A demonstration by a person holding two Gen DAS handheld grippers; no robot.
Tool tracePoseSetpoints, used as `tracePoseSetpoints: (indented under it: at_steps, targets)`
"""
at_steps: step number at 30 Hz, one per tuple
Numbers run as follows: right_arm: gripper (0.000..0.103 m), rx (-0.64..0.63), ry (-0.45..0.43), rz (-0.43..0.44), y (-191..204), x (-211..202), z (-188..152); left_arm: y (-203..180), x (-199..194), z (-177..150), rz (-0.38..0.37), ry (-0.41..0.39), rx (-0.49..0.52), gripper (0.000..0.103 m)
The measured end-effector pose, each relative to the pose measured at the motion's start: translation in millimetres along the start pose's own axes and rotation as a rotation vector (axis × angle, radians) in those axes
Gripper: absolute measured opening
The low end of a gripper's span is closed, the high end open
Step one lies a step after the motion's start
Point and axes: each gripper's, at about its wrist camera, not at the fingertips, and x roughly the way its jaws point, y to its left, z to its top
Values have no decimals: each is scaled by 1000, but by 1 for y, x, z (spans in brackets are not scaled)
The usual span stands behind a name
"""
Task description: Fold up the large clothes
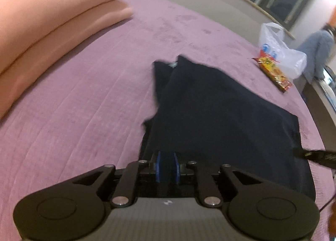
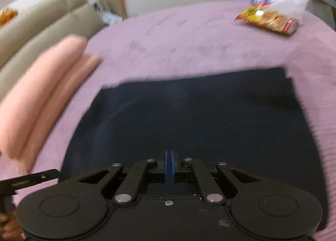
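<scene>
Bed cover: purple, ribbed, stretching away under and ahead of both grippers.
Pink bedding: folded in thick rolls, far ahead and to the left of the left gripper; seen from the right gripper it lies off to the left too, beside a beige padded headboard.
Dark garment: navy cloth spread flat on the cover, running from directly under both grippers forward (far edge straight in the right view, peaked and rumpled in the left view).
Plastic bag: white, ahead and to the right of both grippers, well apart from the garment.
Snack packet: yellow and red, touching the bag on its near side.
Left gripper: blue pads a narrow gap apart, dark cloth filling the gap, pinching the garment's near edge.
Right gripper: blue pads pressed together, with dark cloth right around them (whether a fold is caught between them, cannot tell).
Hand: partly visible at lower left of the right view, blurred.
</scene>
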Motion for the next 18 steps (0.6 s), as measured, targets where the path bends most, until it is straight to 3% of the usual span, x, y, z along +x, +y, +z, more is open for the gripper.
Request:
tracePoseSetpoints:
  at_steps: [3,5,7,12,14,18]
  targets:
    - [3,31,56,-32,6,29,-18,20,-7,-21,8,23,-94,21]
    - [2,116,65,-10,-2,32,-17,31,-12,-32,14,20,-165,39]
    - [0,184,101,-1,-9,36,-10,42,-14,-41,-28,23,-235,51]
    - [0,87,112,-69,13,36,-13,62,5,-59,-215,49,-423,54]
    - [0,68,111,-92,19,38,-12,65,20,-66,-227,60,-474,54]
    - [0,105,106,-93,15,41,-13,71,39,-68,-276,-14,-562,55]
